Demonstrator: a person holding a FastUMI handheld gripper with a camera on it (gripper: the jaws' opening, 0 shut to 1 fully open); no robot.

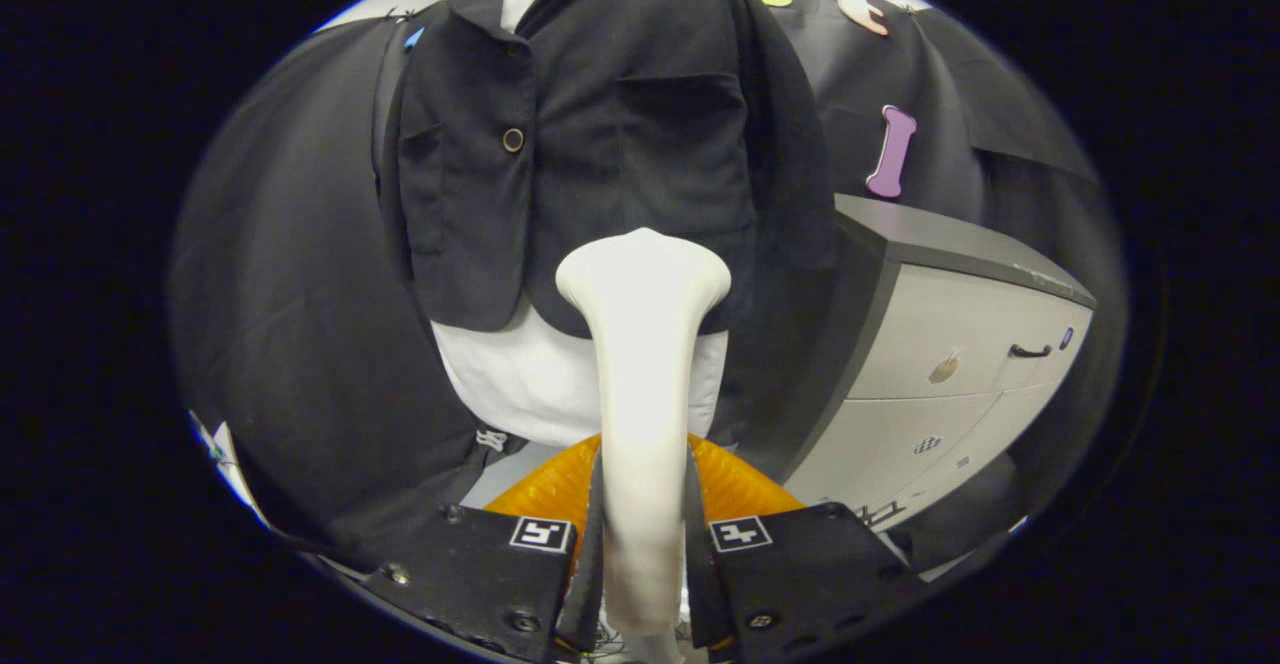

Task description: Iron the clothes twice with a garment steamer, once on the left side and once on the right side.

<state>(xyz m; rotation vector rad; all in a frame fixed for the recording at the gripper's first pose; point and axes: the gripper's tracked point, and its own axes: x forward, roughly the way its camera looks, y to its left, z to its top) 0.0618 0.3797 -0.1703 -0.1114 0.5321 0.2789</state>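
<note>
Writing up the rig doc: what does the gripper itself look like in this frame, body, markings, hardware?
The gripper has two flat dark blocks side by side, each with a small square white tag printed with a black pattern near its inner top corner. Round screw heads sit in the plates. Two thin fingers rise from the inner edges. No cables or sleeve can be made out.

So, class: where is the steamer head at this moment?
In the gripper view, the steamer is clamped between the fingers; its head sits at the jacket's lower hem, above the white shirt.

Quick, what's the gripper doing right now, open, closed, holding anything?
Gripper: jaws closed on the handle of the white plastic garment steamer, its head against the hanging black jacket.
</note>
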